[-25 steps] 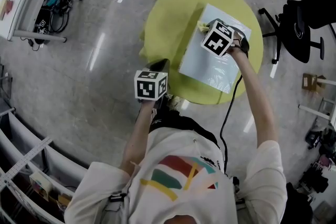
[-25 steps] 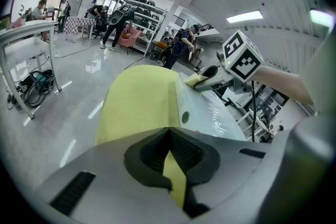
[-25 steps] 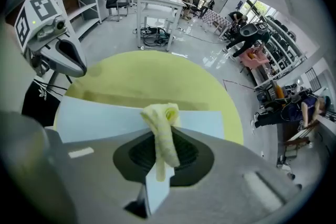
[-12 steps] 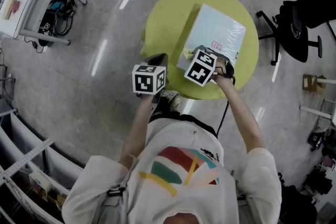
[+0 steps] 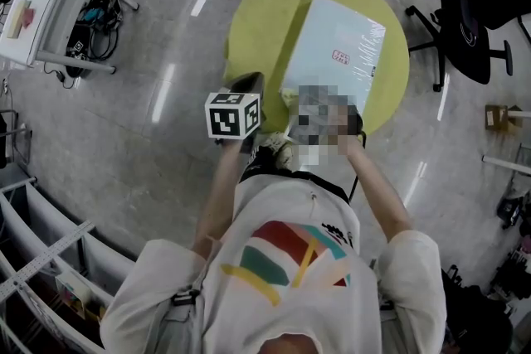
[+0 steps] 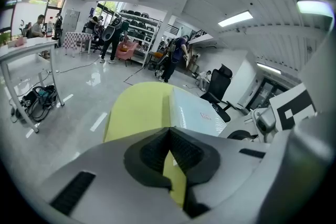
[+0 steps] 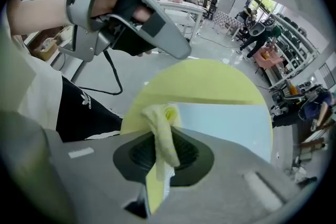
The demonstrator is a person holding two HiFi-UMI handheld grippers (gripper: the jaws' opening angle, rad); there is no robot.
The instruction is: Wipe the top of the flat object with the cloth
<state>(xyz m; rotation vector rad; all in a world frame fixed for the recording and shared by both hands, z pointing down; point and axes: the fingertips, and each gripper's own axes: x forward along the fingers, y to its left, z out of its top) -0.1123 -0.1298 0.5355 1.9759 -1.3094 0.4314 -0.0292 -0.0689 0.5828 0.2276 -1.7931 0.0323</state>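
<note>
Right gripper: fingers are pinching the cloth, a pale yellow strip that is running up between the pads and bunching out past the tips. Panel: pale blue and flat, it is lying on the round yellow table, directly ahead of the right fingers, with its near edge just beyond the tips. The cloth's bunched end is sitting over the panel's near left corner; whether it is touching the surface cannot be told. Left gripper: fingers are pressing together with nothing between them, only a sliver of table showing through below the tips. It is hanging off the table's near left edge, with the panel lying ahead of its fingers and to their right, well apart. Obscured items: in the head view the right gripper and the panel's near corner are blurred over, so the contact point is not showing there. The panel's far edge is running out behind the right gripper's body in its own view. A small red label on the panel is too small to read. A black chair is standing beyond the table, partly cut off.
</note>
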